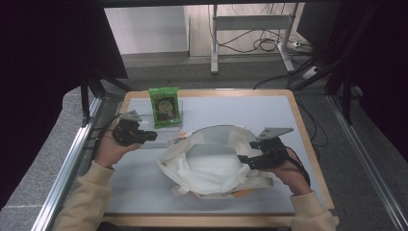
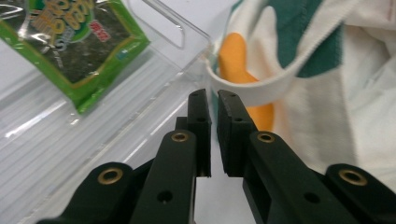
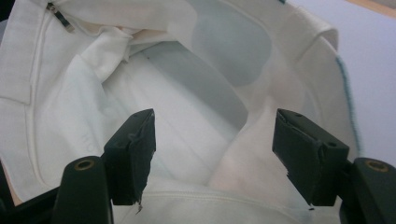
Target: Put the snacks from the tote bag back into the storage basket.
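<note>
1. The work in hand looks like packing the green snack packet (image 1: 164, 105) into the white cloth bag (image 1: 211, 163). The bag lies at the middle of the table (image 1: 269, 108) with its mouth spread wide towards twelve o'clock.

2. Judged done: the bag is open. In the right gripper view the pale lining shows deep inside, with nothing in it that I can make out.

3. The right gripper (image 1: 246, 159) sits at the bag's three o'clock edge. Its jaws stand well apart, spanning the near rim (image 3: 210, 198). Whether the pads press on the fabric or merely straddle it, I cannot tell.

4. Judged not yet done: the packet is not in the bag. It leans upright in the clear plastic tray (image 1: 174, 126) at about eleven o'clock from the bag, just beside the bag's rim.

5. The left gripper (image 1: 152, 135) hovers at nine o'clock of the bag, pointing towards the gap between tray and bag. Its jaws are almost together, a thin slit between them and nothing gripped.

6. In the left gripper view the packet (image 2: 74, 44) lies at ten o'clock, and the bag's orange and green print at two o'clock.

7. Left, by my reading: open the left jaws, take the packet, carry it over the rim and drop it inside.
</note>
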The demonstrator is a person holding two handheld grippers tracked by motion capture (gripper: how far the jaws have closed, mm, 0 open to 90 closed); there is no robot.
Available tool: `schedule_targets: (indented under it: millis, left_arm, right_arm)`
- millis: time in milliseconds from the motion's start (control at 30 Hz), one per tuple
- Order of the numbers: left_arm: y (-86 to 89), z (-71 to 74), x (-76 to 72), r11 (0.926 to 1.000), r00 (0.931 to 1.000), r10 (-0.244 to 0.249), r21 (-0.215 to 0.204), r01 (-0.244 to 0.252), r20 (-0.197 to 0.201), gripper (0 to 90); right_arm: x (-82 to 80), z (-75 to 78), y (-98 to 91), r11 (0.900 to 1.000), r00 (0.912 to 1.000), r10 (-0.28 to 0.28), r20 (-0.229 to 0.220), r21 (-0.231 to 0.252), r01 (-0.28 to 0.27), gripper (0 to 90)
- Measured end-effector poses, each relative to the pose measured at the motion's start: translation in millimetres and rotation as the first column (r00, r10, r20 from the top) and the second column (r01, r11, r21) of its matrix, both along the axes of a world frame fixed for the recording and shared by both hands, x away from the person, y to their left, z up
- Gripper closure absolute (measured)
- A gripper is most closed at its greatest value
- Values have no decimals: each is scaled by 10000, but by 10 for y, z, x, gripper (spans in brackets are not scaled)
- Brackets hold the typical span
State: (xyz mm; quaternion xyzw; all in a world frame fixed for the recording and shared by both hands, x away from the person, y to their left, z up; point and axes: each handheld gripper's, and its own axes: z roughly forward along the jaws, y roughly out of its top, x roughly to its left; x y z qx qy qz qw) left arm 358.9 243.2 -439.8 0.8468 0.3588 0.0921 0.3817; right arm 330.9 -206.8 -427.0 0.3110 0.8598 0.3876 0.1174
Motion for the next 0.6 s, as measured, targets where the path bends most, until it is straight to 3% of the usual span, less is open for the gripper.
schedule_targets:
  millis: [200, 433, 600]
  left_arm:
    - [-1, -30, -104, 9998, 9999, -157, -148, 157, 20, 811]
    - [-14, 5, -213, 9990, 9996, -73, -446, 84, 254, 556]
    - [-24, 32, -278, 9981, 9992, -56, -608, 79, 384, 475]
  right_arm:
    - [6, 57, -116, 9994, 9995, -254, 162, 218, 250, 301]
    - [6, 100, -225, 9978, 9983, -476, 351, 474, 459, 300]
    - [8, 120, -288, 9967, 9972, -610, 429, 559, 586, 299]
